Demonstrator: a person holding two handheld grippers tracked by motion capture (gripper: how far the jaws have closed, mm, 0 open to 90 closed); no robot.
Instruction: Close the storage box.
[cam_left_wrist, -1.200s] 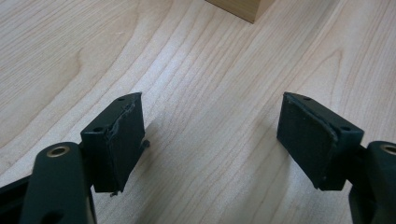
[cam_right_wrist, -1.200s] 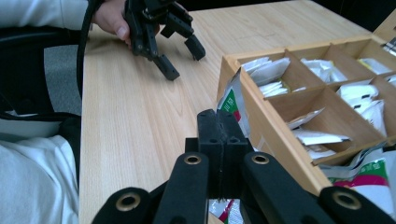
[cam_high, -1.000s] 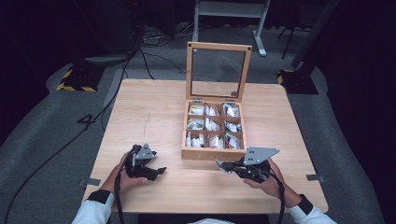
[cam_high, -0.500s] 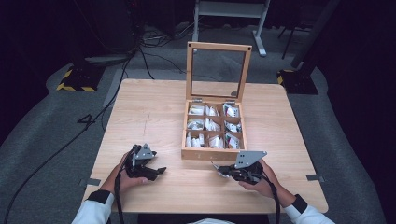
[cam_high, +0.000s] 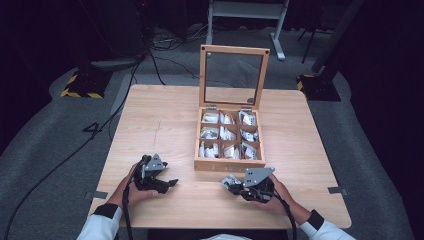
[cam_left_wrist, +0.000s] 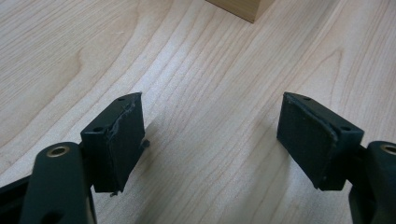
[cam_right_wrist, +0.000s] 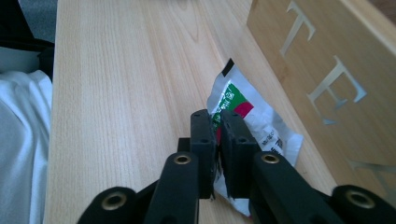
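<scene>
Compared with the earlier frame, the right gripper (cam_high: 231, 183) has sunk toward the desk (cam_high: 160, 120) at the lower centre of the high view, carrying a tea sachet (cam_right_wrist: 243, 122). Its fingers (cam_right_wrist: 204, 140) have just been easing apart but remain pinched on the sachet, which lies low over the desk just in front of the tea box (cam_high: 229, 165). The left gripper (cam_high: 167, 184), at lower left, rests with fingers (cam_left_wrist: 119, 140) spread and nothing between them. Judgement: the sachet is out of the box and nearly set down; release and withdrawal remain, and further sachets sit in the compartments
</scene>
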